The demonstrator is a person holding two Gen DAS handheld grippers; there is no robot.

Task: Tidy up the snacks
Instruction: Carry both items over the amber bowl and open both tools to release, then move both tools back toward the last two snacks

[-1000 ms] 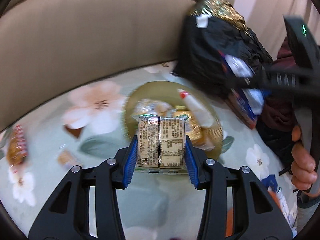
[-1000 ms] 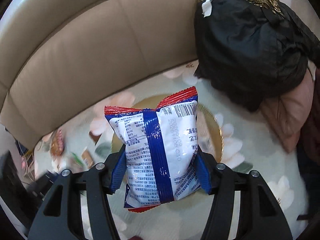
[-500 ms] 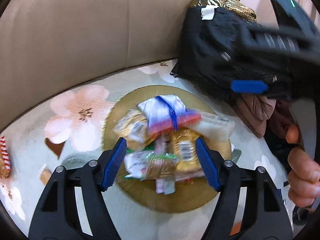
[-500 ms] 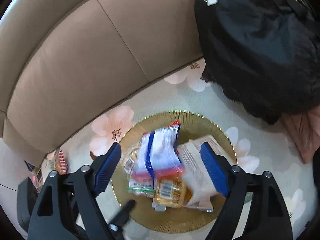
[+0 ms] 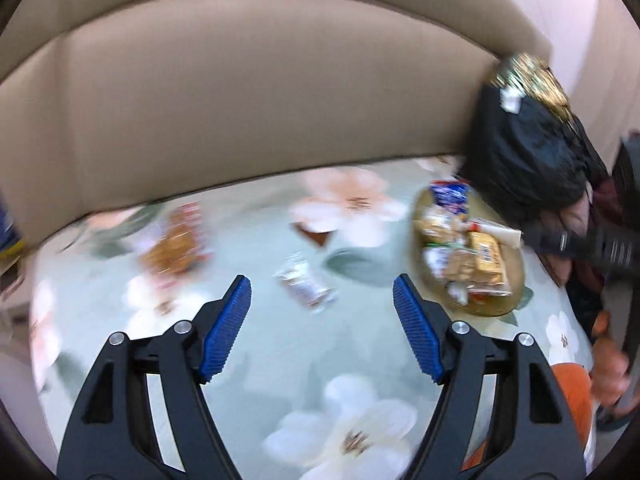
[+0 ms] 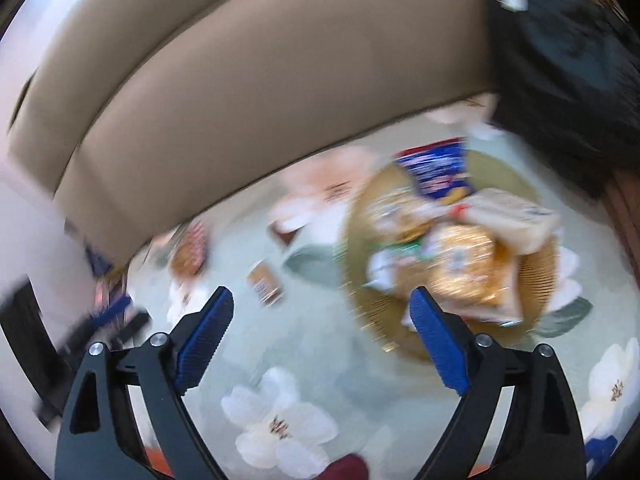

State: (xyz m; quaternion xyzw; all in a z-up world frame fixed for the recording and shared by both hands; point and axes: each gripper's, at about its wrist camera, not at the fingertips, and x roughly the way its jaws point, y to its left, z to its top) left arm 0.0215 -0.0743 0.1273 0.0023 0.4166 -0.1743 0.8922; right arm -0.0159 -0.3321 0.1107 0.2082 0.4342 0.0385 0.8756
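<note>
Grippers both spread wide, empty: left gripper, right gripper. Gold plate at right of frame, piled with snacks. Small wrapped snack and red-striped packet loose on floral surface. Judged step: fetching next loose snack; next move calls for centring over small snack, closing.

The flowered cloth lies bare below both grippers, so there is open room across its near middle. Ahead sits a small loose wrapper, and farther left a reddish packet. The heaped gold plate fills the right side, hemmed by a black bag. The beige sofa back walls off the far edge.
</note>
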